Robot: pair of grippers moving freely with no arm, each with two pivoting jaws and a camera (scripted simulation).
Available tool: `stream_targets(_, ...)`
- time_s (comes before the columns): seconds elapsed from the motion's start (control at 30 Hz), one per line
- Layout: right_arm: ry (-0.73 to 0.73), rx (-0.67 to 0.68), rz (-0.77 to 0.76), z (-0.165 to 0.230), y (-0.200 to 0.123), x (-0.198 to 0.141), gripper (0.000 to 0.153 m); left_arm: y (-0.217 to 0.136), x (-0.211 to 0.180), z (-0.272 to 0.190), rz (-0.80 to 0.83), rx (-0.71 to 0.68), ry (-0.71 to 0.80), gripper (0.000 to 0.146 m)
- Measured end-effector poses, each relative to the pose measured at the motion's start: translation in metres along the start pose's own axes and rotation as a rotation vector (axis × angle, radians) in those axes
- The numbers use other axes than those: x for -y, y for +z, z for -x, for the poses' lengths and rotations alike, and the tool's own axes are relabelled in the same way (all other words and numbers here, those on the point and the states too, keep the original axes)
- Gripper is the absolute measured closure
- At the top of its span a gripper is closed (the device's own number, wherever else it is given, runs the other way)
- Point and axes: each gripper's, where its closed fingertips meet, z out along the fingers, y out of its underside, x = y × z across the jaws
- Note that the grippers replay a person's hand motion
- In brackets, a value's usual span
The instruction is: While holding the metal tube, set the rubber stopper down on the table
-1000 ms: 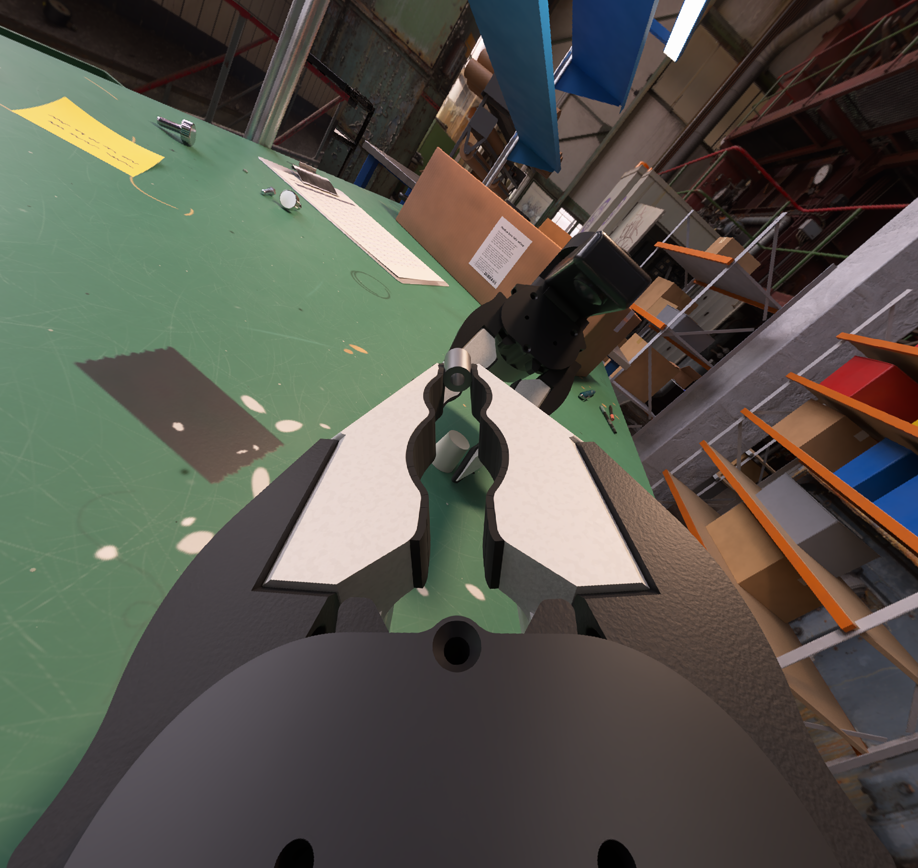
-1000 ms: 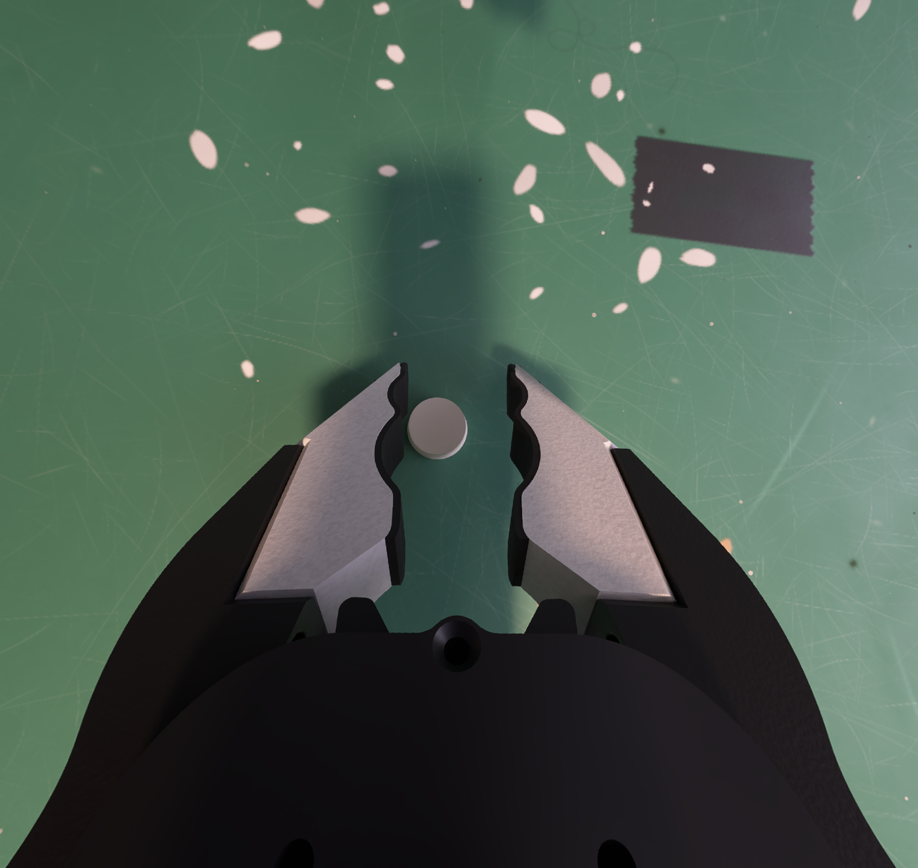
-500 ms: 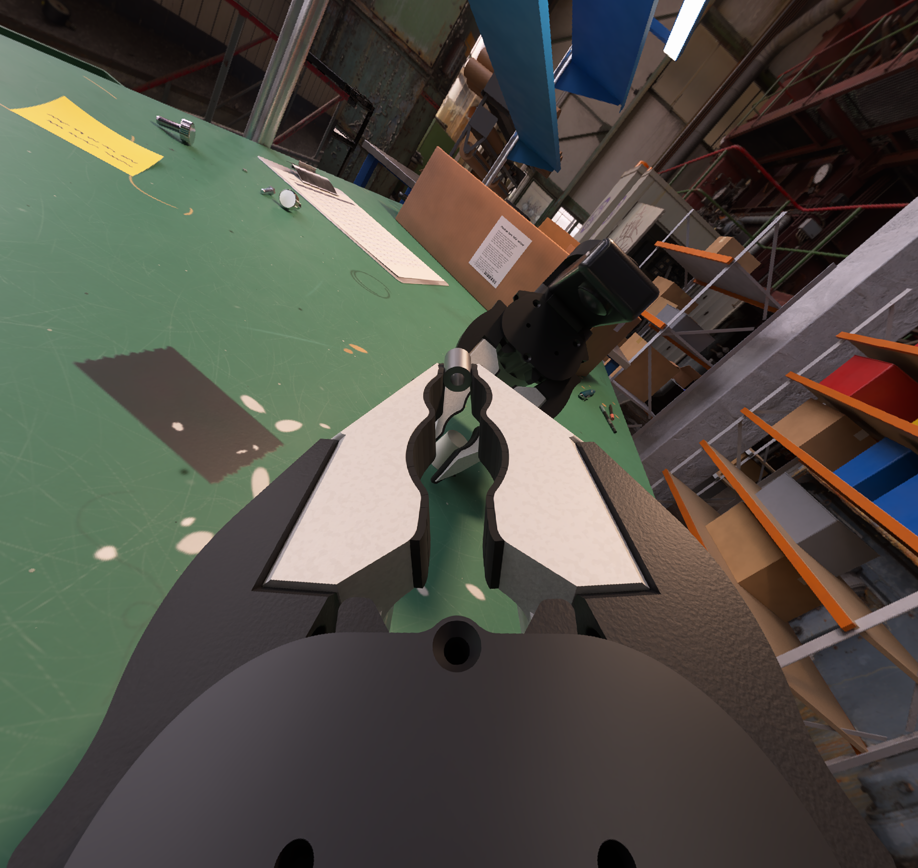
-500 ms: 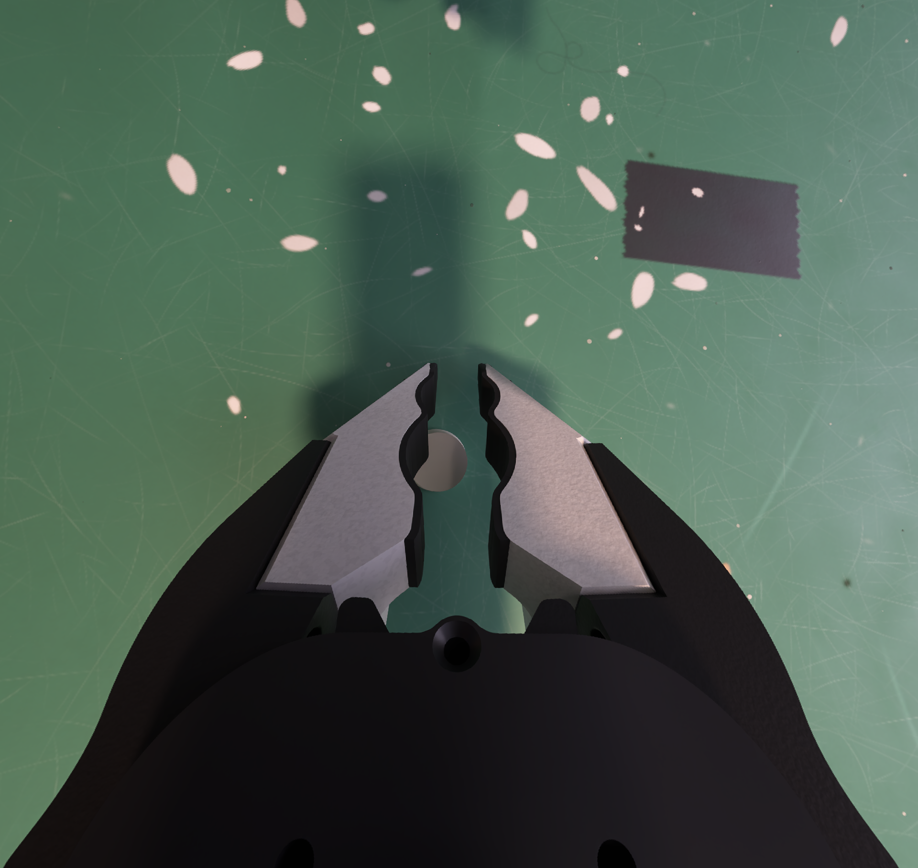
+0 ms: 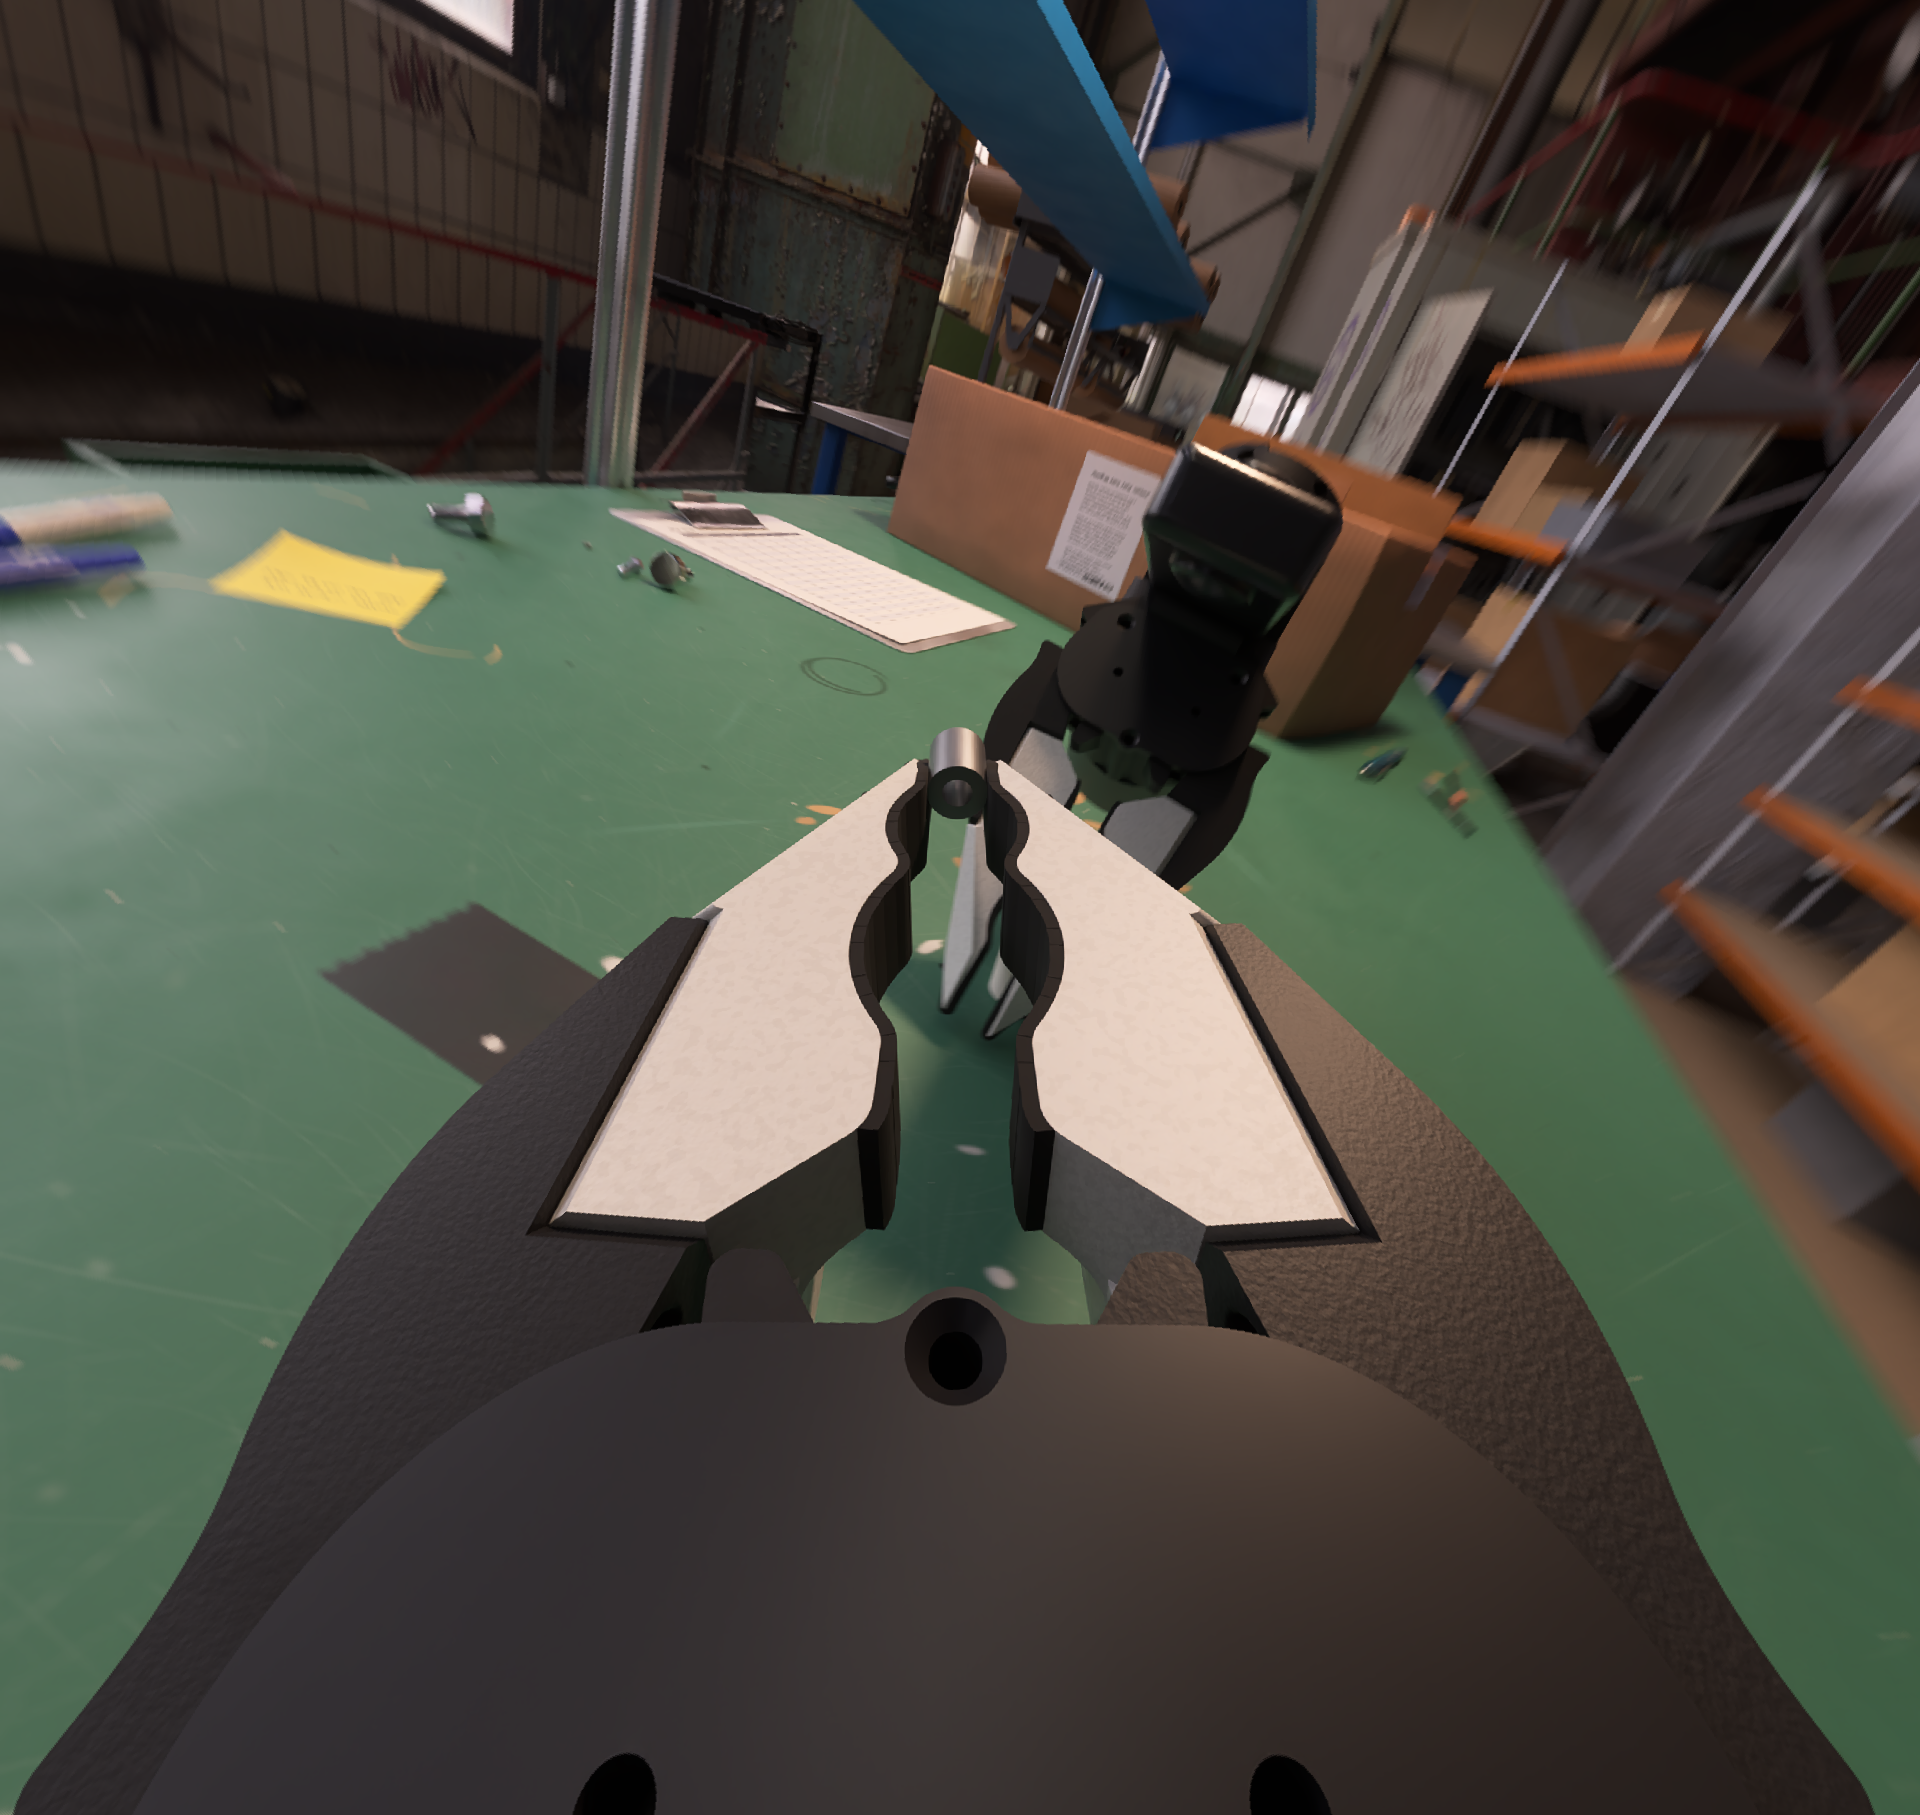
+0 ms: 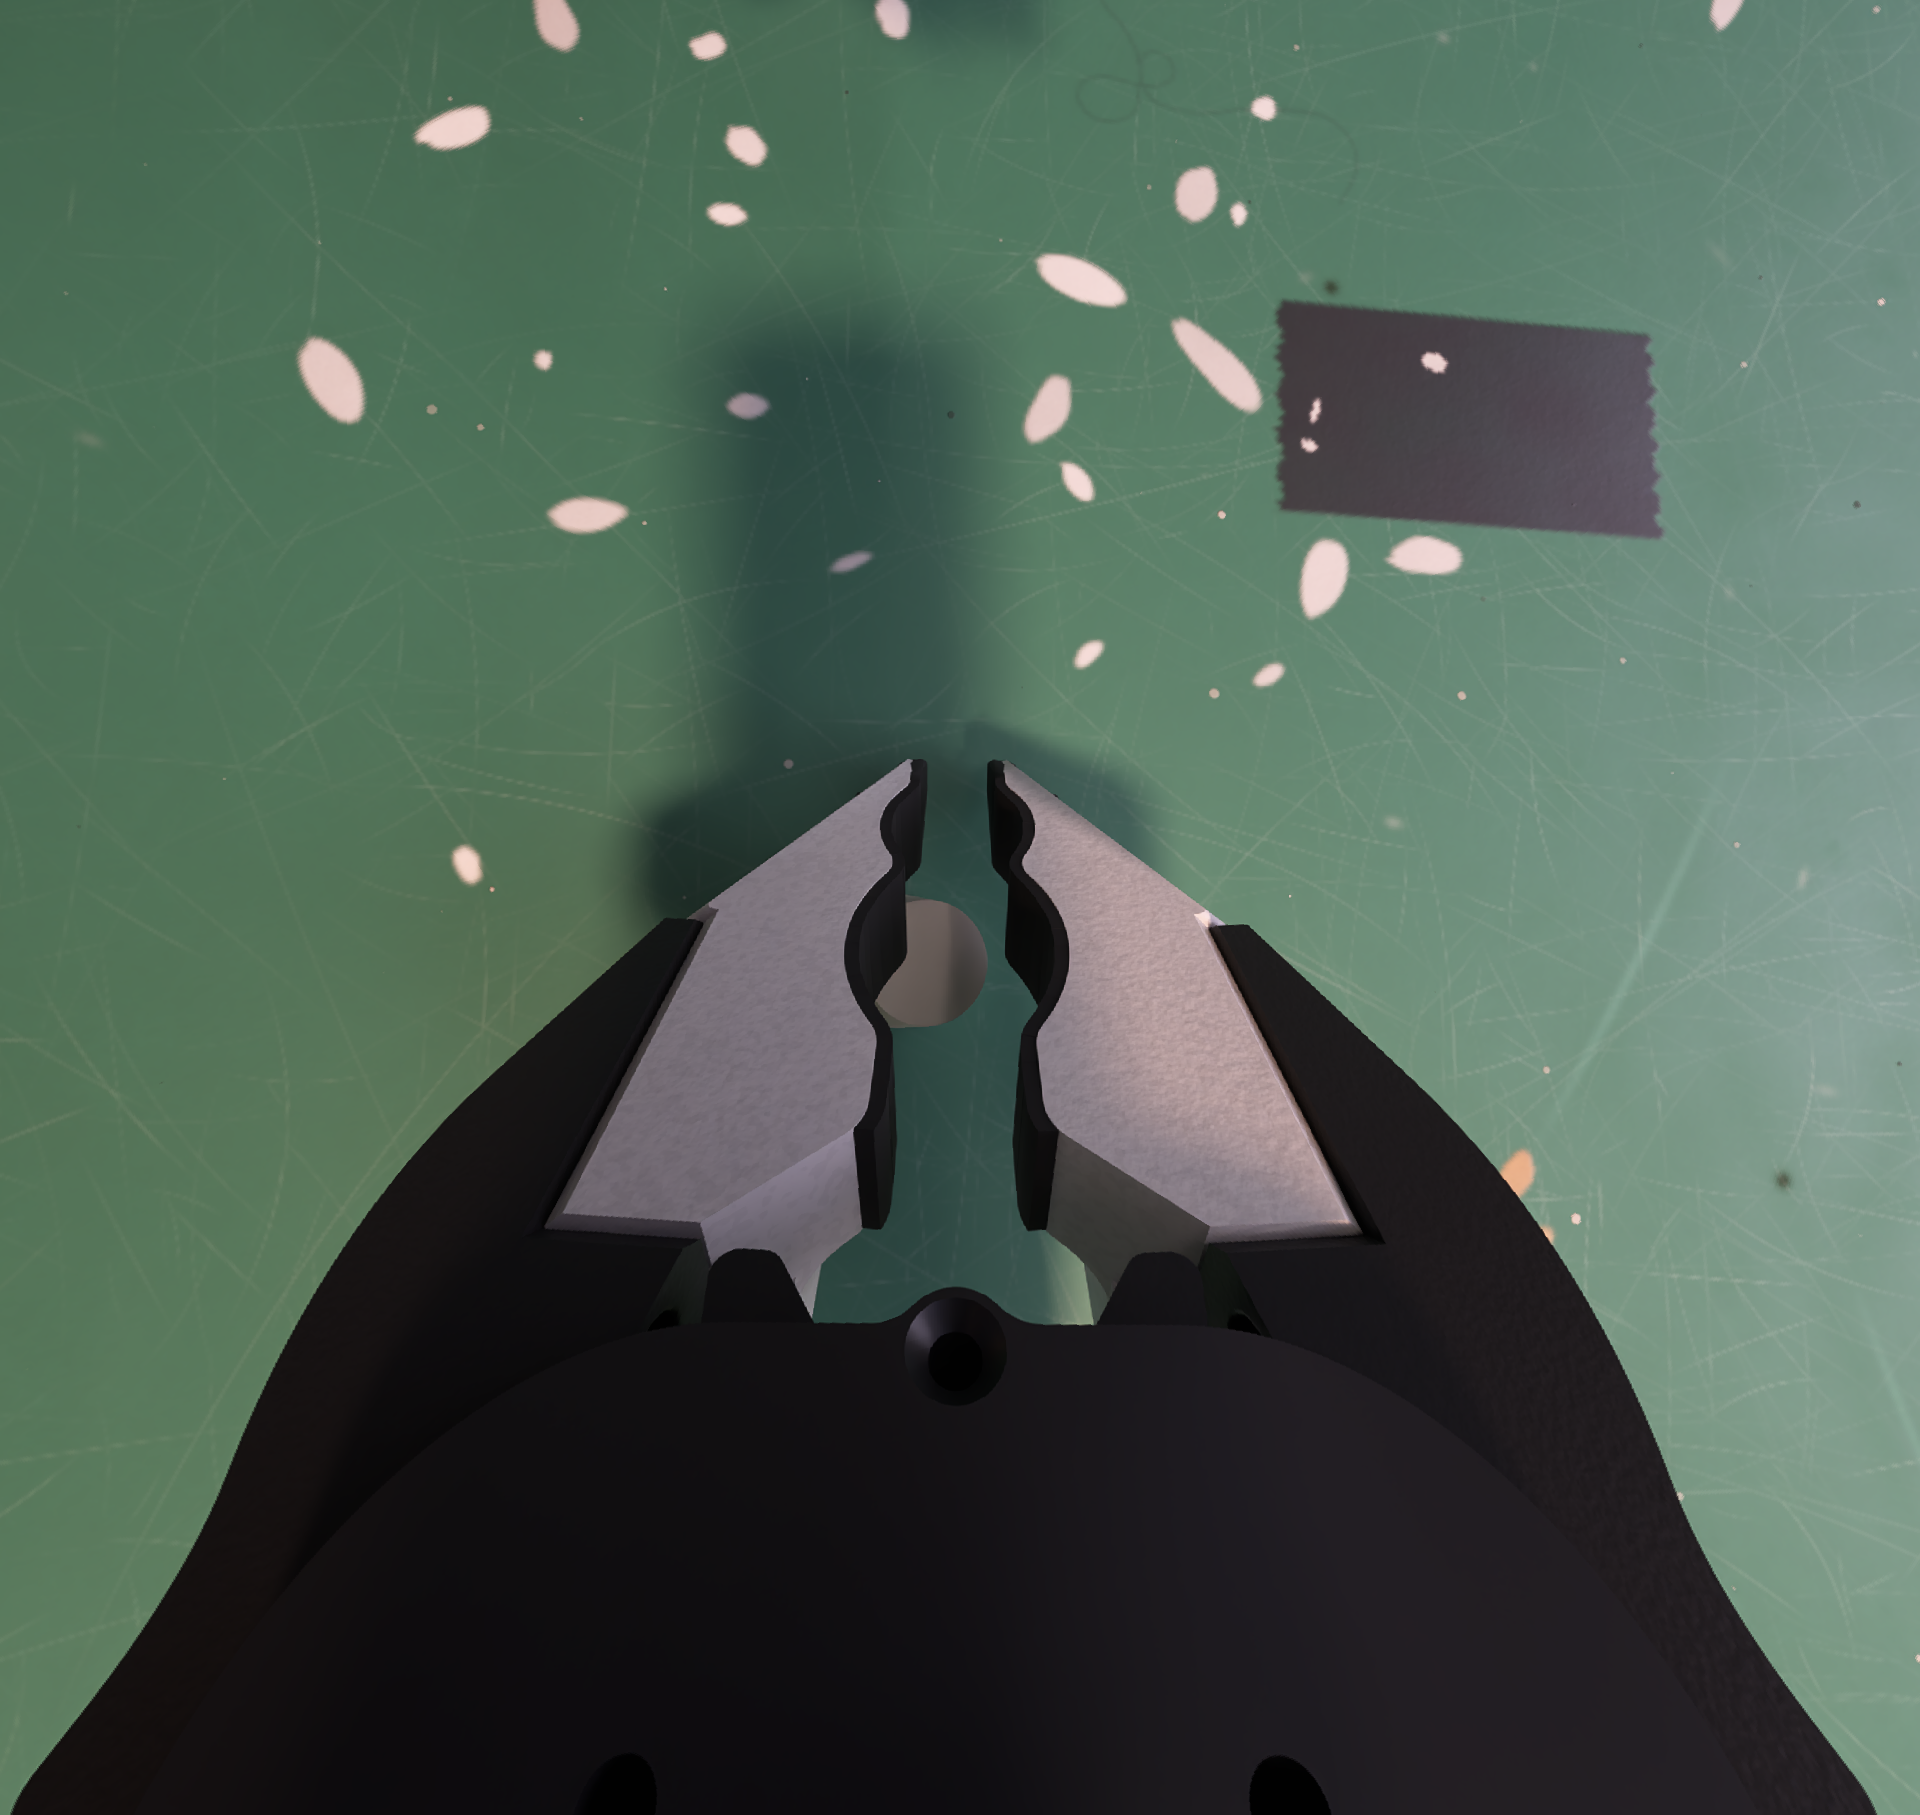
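Observation:
My left gripper [image 5: 957, 801] is shut on the short metal tube [image 5: 957, 786], which sits across its fingertips above the green table [image 5: 312, 830]. My right gripper [image 6: 956, 778] points straight down at the table [image 6: 312, 830], its jaws nearly together with nothing between the tips. The pale round rubber stopper [image 6: 940, 976] shows below the gap, partly hidden by the left finger, with green table between it and the right finger. In the left wrist view the right gripper [image 5: 971, 1017] stands just beyond the tube, and my fingers hide the stopper.
A black tape patch [image 6: 1465, 420] lies right of the stopper, among pale paint flecks. Farther off are a keyboard [image 5: 831, 581], a cardboard box [image 5: 1195, 539], a yellow note [image 5: 327, 576], a bolt [image 5: 462, 513] and a steel pole [image 5: 623, 207]. The table edge and shelving lie to the right.
My right gripper closed from wide open to nearly shut, and the stopper slid back from its tips toward the finger hollow. My left gripper swung to a more level view, still holding the tube.

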Motion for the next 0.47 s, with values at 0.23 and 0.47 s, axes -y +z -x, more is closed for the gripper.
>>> stream_targets(0.23,0.065,0.029,-0.019,-0.003,-0.001,0.004,0.145,0.013,-0.015,-0.022,0.12,0.024,0.463,0.137)
stream_targets(0.47,0.575,0.318,-0.785,-0.043,-0.077,0.102,0.146,0.01,-0.006,-0.014,0.193,0.104,0.828,0.137)
